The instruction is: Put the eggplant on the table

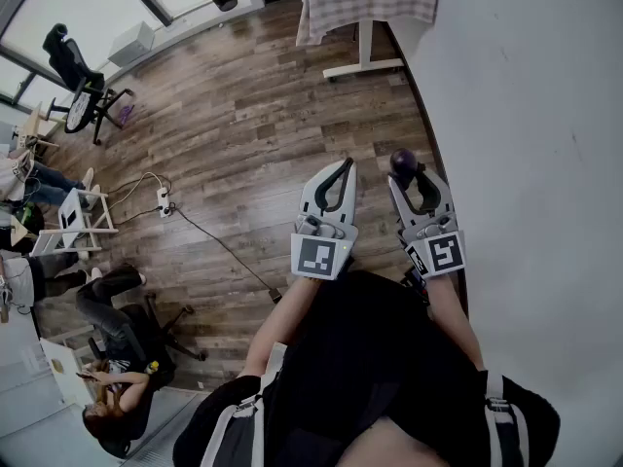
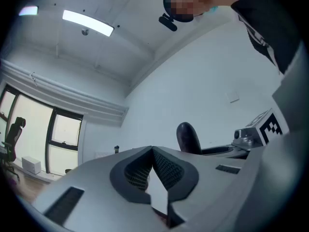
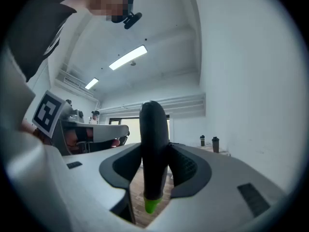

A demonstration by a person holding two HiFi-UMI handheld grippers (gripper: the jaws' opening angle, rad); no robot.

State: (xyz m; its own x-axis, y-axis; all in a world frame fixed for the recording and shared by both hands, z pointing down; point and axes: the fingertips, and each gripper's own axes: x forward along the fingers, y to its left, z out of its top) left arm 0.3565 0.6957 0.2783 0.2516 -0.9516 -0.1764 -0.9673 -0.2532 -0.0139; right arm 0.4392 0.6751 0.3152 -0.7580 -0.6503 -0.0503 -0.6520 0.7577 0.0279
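A dark purple eggplant (image 3: 153,129) with a green stem stands upright between the pads of my right gripper (image 3: 155,150), which is shut on it. In the head view its rounded end (image 1: 402,161) sticks up past the right gripper (image 1: 409,170), held level in front of the body. The left gripper (image 1: 344,166) is beside it, shut with nothing between its jaws. In the left gripper view the left gripper's (image 2: 152,150) tips meet, and the eggplant (image 2: 188,138) shows beyond them. A table (image 1: 365,3) with a checkered cloth stands far ahead by the wall.
A white wall (image 1: 526,115) runs along the right. The wooden floor (image 1: 243,115) stretches ahead. A black office chair (image 1: 78,76), a white stool (image 1: 78,222), and a power strip with a cable (image 1: 164,200) lie to the left. A seated person (image 1: 117,377) is at lower left.
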